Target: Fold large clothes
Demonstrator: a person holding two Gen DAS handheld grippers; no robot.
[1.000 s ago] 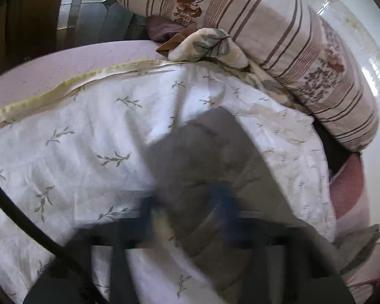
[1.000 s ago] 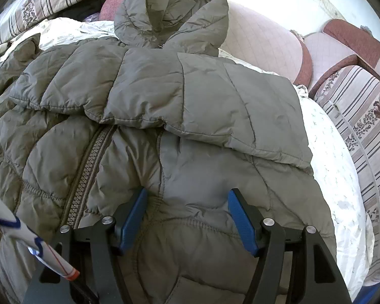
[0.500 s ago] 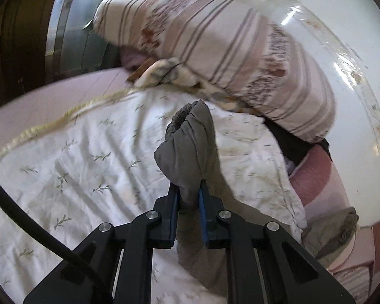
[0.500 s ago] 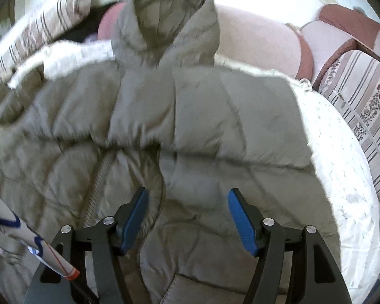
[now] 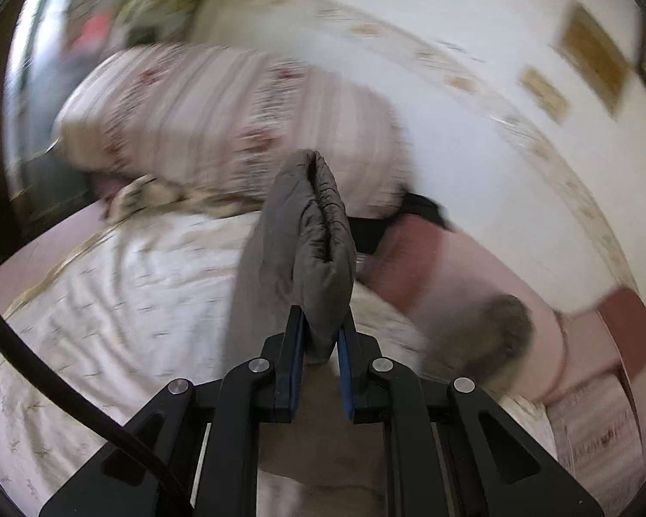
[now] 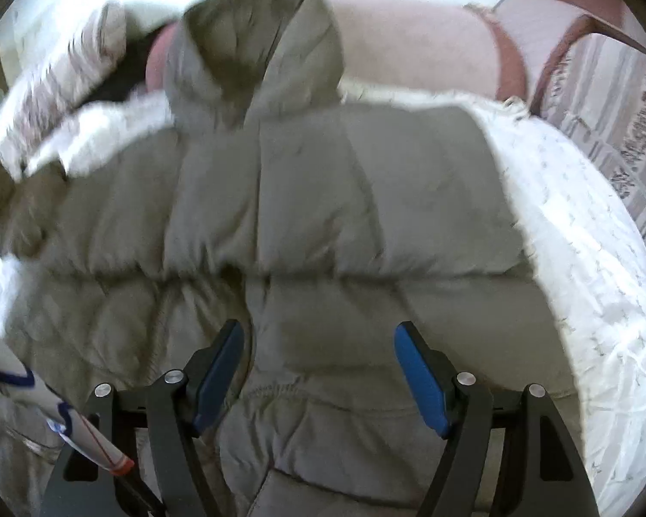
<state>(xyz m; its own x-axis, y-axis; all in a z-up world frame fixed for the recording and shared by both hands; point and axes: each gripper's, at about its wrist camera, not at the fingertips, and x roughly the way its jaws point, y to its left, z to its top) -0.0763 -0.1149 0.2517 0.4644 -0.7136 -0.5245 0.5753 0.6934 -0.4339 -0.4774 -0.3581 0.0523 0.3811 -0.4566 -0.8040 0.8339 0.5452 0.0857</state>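
A grey-olive puffer jacket lies spread on the bed, its hood at the far end and one sleeve folded across the chest. My right gripper is open and empty, its blue pads just above the jacket's lower front beside the zipper. My left gripper is shut on the jacket's other sleeve cuff and holds it lifted above the white sheet; the sleeve hangs down behind the fingers.
A striped floral pillow lies at the head of the bed. Pink and maroon cushions line the far side, and one also shows in the right wrist view. A striped cushion is at the right. A white tube crosses the lower left.
My left gripper closed on the sleeve cuff and has lifted it up off the sheet, swinging toward the right. My right gripper stayed open and drifted slightly over the jacket.
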